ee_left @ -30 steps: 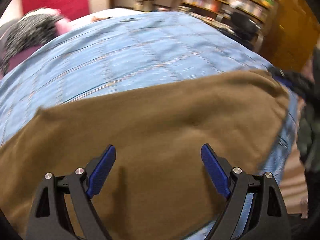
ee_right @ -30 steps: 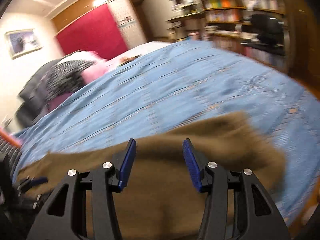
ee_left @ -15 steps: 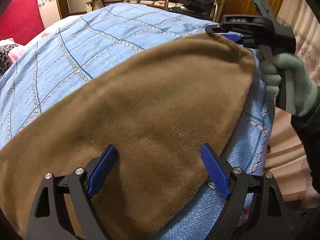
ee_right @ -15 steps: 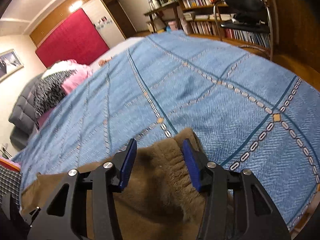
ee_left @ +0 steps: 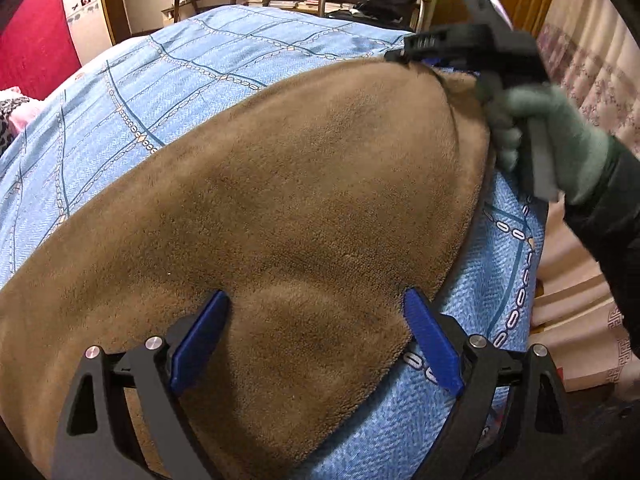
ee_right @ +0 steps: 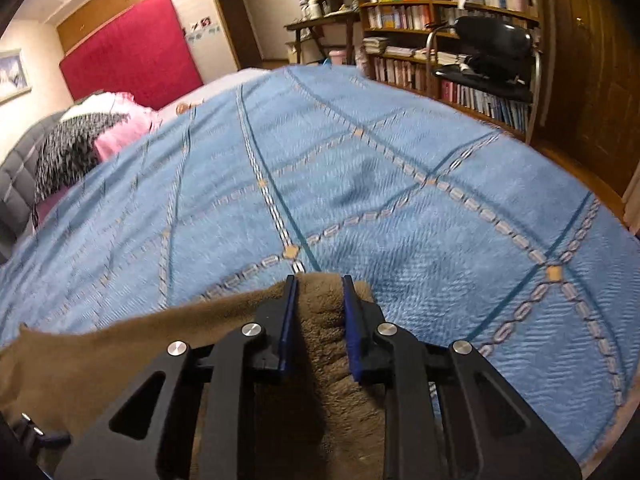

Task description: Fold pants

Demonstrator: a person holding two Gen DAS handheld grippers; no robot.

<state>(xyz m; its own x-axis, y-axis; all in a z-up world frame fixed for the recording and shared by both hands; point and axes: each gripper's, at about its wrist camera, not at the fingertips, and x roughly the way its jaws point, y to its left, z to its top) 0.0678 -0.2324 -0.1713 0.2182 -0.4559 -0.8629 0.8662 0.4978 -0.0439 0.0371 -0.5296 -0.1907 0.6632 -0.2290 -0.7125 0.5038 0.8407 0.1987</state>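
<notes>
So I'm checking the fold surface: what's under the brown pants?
The brown pants lie on a blue patterned bedspread, which shows along every edge. Whatever lies directly beneath the fabric is covered, so a hidden layer can't be ruled out.

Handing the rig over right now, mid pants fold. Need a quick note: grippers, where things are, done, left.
Left gripper: open, fingers astride the near edge of the pants, not gripping.
Right gripper: closing on a bunched far corner of the pants, fleece between its fingers; a gloved hand holds it.
Pants: brown fleece, spread flat on the blue bedspread, near its edge.
Done: laid out; right-side grasp under way.
Left: probably close the left gripper on its edge, then lift both and fold over. No fold is visible yet.
</notes>
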